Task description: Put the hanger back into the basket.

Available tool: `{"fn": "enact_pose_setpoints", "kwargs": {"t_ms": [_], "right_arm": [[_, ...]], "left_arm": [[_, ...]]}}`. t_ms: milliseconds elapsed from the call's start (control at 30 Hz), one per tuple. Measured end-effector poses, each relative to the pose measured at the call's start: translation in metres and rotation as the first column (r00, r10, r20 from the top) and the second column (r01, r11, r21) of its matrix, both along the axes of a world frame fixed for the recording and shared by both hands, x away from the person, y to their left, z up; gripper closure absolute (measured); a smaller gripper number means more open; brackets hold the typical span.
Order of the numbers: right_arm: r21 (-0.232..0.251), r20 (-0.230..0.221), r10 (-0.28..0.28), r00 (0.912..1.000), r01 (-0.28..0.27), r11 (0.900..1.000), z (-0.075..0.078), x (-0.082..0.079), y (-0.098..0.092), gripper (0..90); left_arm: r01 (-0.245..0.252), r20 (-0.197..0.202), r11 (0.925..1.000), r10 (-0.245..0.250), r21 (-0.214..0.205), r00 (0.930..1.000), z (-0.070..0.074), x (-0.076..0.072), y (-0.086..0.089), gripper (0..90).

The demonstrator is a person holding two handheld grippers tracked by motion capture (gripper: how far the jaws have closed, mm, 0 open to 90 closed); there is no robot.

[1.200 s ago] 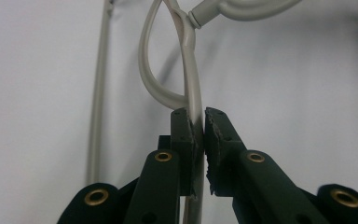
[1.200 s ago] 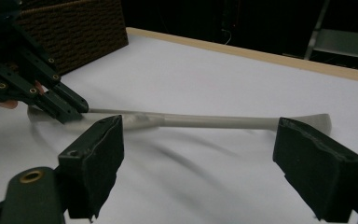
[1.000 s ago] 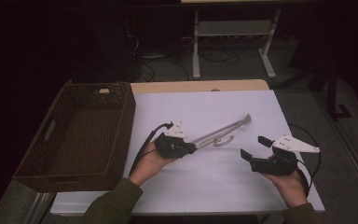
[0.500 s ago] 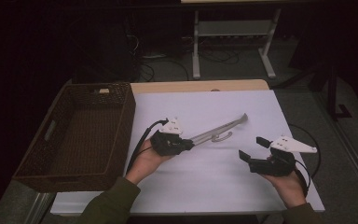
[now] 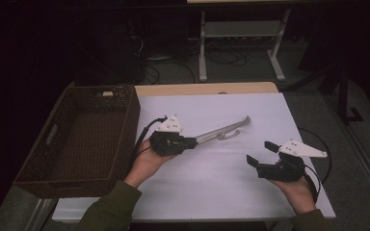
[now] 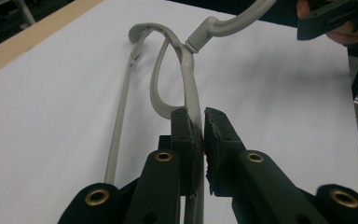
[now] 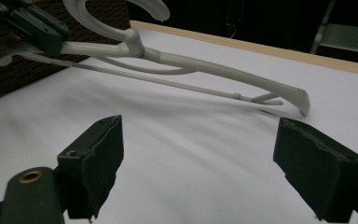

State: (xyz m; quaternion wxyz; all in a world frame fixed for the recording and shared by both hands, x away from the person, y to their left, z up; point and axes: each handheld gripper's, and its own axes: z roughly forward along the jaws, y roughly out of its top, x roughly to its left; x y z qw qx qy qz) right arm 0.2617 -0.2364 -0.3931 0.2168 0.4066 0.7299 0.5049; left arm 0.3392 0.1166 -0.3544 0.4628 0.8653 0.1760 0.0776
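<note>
White sheeting (image 5: 231,192) covers the worktop (image 5: 207,88). Nearest, the right gripper (image 5: 262,154) hovers with jaws spread wide. Farther in, the left gripper (image 5: 192,142) has its jaws pinching a grey metal tool (image 5: 224,131) that angles up off the sheet. A wicker basket (image 5: 125,120) sits left. Beyond, cables (image 5: 221,57) and a stand's legs (image 5: 202,53) occupy a dark floor.

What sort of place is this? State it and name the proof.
Probably a lab or workshop set up for recording: a table under a white sheet, metal stand legs with loose cables on the dark floor, and a hand-held left claw.
</note>
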Motion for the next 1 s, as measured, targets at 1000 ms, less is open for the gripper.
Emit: {"fn": "enact_pose_setpoints", "kwargs": {"t_ms": [1000], "right_arm": [[-0.005, -0.003, 0.003, 1.0, -0.003, 1.0, 0.001, 0.001, 0.002, 15.3]], "left_arm": [[-0.08, 0.062, 0.9923, 0.086, -0.095, 0.9944, 0.066, -0.011, 0.051, 83.0]]}}
